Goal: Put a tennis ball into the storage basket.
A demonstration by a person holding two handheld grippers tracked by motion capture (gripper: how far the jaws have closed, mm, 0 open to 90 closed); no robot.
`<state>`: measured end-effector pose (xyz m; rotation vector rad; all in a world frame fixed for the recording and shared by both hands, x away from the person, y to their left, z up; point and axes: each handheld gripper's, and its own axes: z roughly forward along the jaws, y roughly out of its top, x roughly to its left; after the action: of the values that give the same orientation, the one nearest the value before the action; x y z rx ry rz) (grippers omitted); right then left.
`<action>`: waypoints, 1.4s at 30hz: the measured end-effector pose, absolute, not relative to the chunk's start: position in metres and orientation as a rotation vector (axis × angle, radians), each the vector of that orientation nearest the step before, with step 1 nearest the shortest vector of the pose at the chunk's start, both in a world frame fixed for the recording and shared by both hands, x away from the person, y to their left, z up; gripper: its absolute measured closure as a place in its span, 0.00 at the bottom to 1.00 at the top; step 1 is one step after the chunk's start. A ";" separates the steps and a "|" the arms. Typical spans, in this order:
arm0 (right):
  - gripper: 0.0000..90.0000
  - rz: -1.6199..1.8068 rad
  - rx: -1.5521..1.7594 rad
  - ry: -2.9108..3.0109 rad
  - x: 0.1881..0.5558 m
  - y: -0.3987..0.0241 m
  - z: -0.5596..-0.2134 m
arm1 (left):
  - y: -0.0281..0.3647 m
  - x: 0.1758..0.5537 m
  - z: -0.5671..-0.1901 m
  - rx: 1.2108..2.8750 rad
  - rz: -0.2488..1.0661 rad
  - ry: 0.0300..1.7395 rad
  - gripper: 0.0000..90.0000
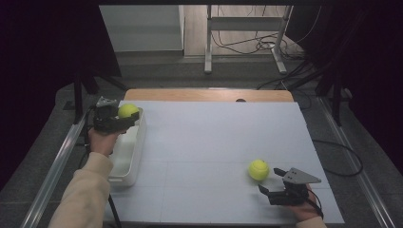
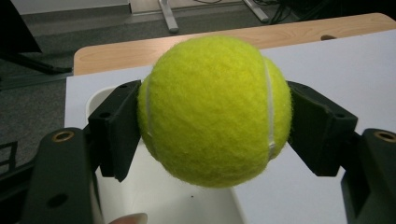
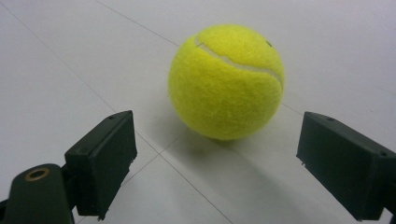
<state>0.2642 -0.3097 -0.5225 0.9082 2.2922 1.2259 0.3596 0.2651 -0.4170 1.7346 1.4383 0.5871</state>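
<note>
Left gripper (image 1: pixel 124 119) is clamping a yellow tennis ball (image 1: pixel 128 110) between both jaws and holding it over the far end of the white bin (image 1: pixel 124 164), which is sitting along the left edge of the white table (image 1: pixel 214 142). I am seeing the same grip in the left gripper view: the held ball (image 2: pixel 212 109) is sitting squarely between the two black pads (image 2: pixel 116 128), each pad is pressing into the felt on one side, and the white seam is running down both flanks of the ball. The bin's pale interior (image 2: pixel 177 200) is lying directly below the ball in that view, with the wooden table edge (image 2: pixel 116 51) running across behind it. My left hand (image 1: pixel 102 141) is wrapping the gripper body from below, and my cream sleeve (image 1: pixel 85 194) is entering from the bottom left.

Moving right across the bare table surface, a second tennis ball (image 1: pixel 258 169) is resting on the white top, clear of the bin and well apart from it. My right gripper (image 1: pixel 271 179) is sitting just to the right of this ball with its jaws spread wide. In the right gripper view the second ball (image 3: pixel 226 81) is lying just ahead of the jaw tips, centred on the gap; neither pad (image 3: pixel 105 158) is touching it.
</note>
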 end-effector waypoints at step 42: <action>0.14 1.214 0.907 2.298 0.265 -0.310 -0.523 | 0.277 0.368 -0.448 1.771 0.525 1.555 0.29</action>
<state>0.2645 -0.3095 -0.5230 0.9068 2.2983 1.2138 0.3678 0.2773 -0.4482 1.7709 1.5552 0.5250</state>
